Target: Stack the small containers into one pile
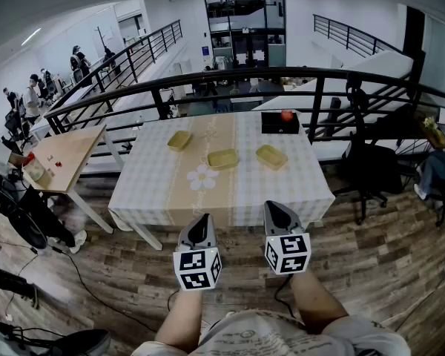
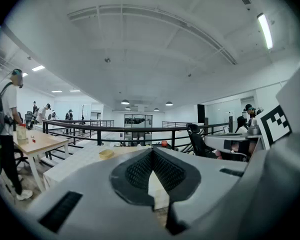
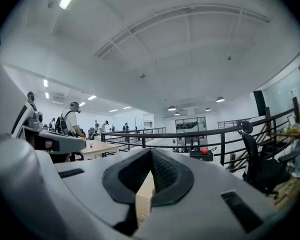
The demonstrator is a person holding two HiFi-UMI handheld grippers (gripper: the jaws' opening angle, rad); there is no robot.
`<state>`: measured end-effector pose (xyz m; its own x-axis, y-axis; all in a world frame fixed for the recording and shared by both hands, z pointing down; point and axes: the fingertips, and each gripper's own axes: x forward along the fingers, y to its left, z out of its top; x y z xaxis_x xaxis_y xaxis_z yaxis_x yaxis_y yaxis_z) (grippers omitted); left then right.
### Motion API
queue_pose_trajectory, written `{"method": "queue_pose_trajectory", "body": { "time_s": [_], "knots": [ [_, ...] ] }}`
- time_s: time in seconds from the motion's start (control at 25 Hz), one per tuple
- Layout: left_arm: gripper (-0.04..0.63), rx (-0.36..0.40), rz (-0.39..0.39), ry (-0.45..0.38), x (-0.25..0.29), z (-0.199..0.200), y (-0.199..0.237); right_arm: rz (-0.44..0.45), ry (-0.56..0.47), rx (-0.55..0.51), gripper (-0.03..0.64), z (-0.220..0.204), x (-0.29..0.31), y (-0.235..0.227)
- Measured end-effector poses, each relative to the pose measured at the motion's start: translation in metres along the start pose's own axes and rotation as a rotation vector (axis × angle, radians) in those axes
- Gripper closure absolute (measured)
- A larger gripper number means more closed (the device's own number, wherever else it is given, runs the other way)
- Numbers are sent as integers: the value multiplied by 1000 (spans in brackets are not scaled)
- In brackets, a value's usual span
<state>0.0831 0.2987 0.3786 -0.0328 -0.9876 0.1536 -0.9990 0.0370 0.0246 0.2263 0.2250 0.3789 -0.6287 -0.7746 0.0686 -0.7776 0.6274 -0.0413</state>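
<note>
Plainly nothing has been picked up yet: the person stands a little back from the table (image 1: 156, 191), with the left gripper (image 1: 200, 221) and the right gripper (image 1: 277, 209) side by side short of its near edge. Both have their jaws pressed together with nothing between them. The three small containers lie apart on the checked cloth, towards the far half: the left container (image 1: 179, 140) nearest the far-left corner, the middle container (image 1: 223, 159) on the tan centre strip, and the right container (image 1: 271, 156) beside it with a gap. (A black box (image 1: 280, 124) with a red thing (image 1: 286, 115) on top sits at the far edge, no part of the job as far as I can judge.) To my eye this is the approach step. The next move calls for stepping in, opening one pair of jaws and taking a container by its rim, likely an outer one, to set squarely into the middle one. Shallow and light as they look, they may slide or tilt if nipped off-centre.
</note>
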Motion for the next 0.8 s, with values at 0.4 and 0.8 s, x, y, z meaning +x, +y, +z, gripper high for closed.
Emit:
{"method": "queue_pose_trajectory", "body": {
  "time_s": [0.4, 0.8],
  "knots": [
    [589, -23, 11, -14, 11, -6, 40, 19, -4, -6, 615, -5, 29, 26],
    [589, -32, -13, 6, 18, -16, 71, 18, 2, 18, 614, -13, 49, 54]
  ]
}}
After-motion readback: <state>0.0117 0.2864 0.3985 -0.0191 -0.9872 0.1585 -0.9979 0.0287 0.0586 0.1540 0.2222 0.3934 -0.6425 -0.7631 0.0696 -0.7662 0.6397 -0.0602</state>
